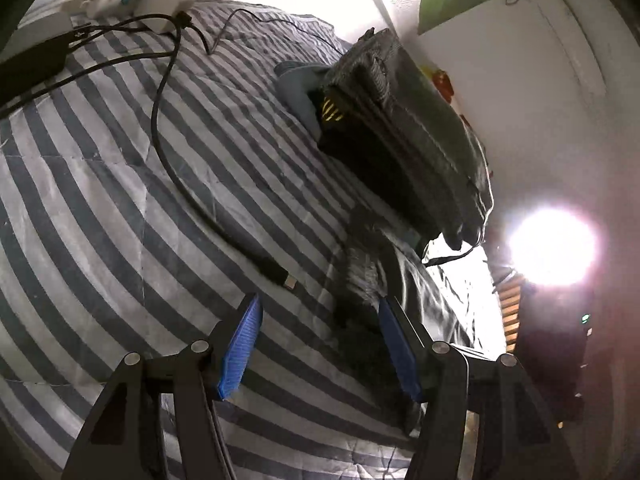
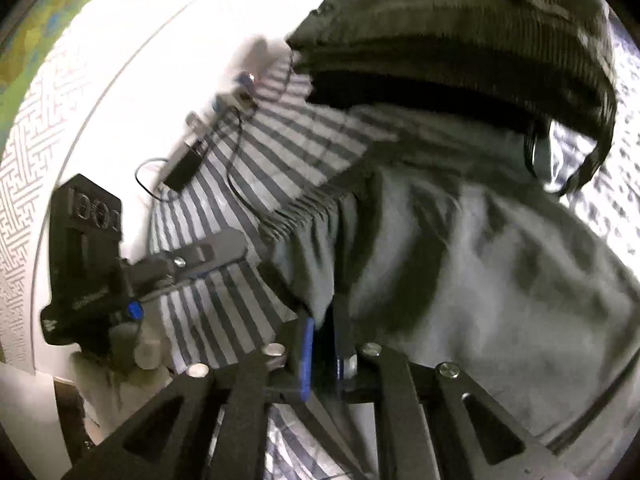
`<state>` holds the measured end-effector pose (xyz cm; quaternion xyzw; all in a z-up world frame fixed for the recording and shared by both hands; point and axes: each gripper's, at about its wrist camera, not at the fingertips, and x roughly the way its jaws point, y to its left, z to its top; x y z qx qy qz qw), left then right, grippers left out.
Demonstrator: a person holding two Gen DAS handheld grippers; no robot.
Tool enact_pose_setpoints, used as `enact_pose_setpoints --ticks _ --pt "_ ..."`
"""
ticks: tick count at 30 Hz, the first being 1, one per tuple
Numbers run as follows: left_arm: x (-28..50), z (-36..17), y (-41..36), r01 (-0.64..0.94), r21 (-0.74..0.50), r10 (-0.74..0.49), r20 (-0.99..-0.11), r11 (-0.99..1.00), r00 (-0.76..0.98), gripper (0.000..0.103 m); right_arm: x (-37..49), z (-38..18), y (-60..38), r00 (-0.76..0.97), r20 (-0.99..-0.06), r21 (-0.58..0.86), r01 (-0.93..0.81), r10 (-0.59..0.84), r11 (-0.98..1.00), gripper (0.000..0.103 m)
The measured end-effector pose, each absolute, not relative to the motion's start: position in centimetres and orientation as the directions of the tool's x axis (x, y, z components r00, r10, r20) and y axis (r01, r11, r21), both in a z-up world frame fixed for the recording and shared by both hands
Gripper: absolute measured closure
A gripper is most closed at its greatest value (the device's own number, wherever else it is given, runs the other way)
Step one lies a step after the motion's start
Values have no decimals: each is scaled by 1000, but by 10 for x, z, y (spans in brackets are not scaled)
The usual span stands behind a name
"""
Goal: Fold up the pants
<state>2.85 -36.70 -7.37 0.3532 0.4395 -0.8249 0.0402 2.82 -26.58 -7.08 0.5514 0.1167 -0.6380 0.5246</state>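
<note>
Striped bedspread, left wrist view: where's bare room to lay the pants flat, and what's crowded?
Freest: the striped bedspread left of the long black cable, down toward the left gripper, which is open. A narrower strip lies between that cable and the stack of folded clothes. Crowded: the top-left corner with adapters and cords, and the right edge with the stack.

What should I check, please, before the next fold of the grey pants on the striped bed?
1. Right gripper shut on the grey pants: ok.
2. Left gripper open and empty over the striped cover: ok.
3. Left gripper placed at the pants edge: cannot tell, the dark cloth there is blurred.
4. Black cable clear of the fold area: not ok, its plug lies just ahead of the left gripper.
5. Stack of folded clothes apart from the pants: cannot tell.
</note>
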Motion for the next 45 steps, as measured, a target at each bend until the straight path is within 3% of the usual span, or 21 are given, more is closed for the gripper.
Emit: enact_pose_setpoints --ticks 6,13,17,18,20,23,29,35,40,43,45 --pt "25 -77 -361 362 -700 279 -623 -615 -731 40 28 -68 -259 108 -832 387 815 -544 -431 99" --pt "11 -77 -339 280 -728 382 -599 -626 -704 39 9 -59 -242 212 -759 532 746 -615 -400 99" --pt "3 -79 -327 293 -695 355 -627 -656 -694 41 10 -71 -248 227 -766 545 725 -601 -420 98" --pt "3 -79 -325 303 -678 336 -641 -670 -691 57 11 -71 -249 209 -772 532 729 -600 -431 98" --pt "1 -79 -324 294 -678 347 -641 -673 -685 73 10 -69 -247 204 -767 539 720 -609 -437 98" --pt "4 -75 -324 286 -666 328 -638 -689 -697 84 3 -59 -240 175 -750 545 710 -638 -446 99" --pt "8 -81 -335 360 -637 270 -677 -682 -685 93 -8 -44 -229 180 -714 583 688 -677 -432 99" --pt "9 -88 -343 408 -626 243 -698 -665 -674 93 17 -43 -242 203 -759 510 776 -619 -372 99" --pt "14 -91 -350 412 -643 263 -694 -646 -670 92 52 -75 -266 225 -877 377 871 -425 -316 95" --pt "27 -91 -363 421 -686 272 -663 -593 -697 78 44 -59 -252 239 -843 413 862 -482 -294 90" --pt "35 -86 -371 418 -712 261 -634 -564 -728 59 32 -45 -239 222 -818 431 848 -531 -309 83"
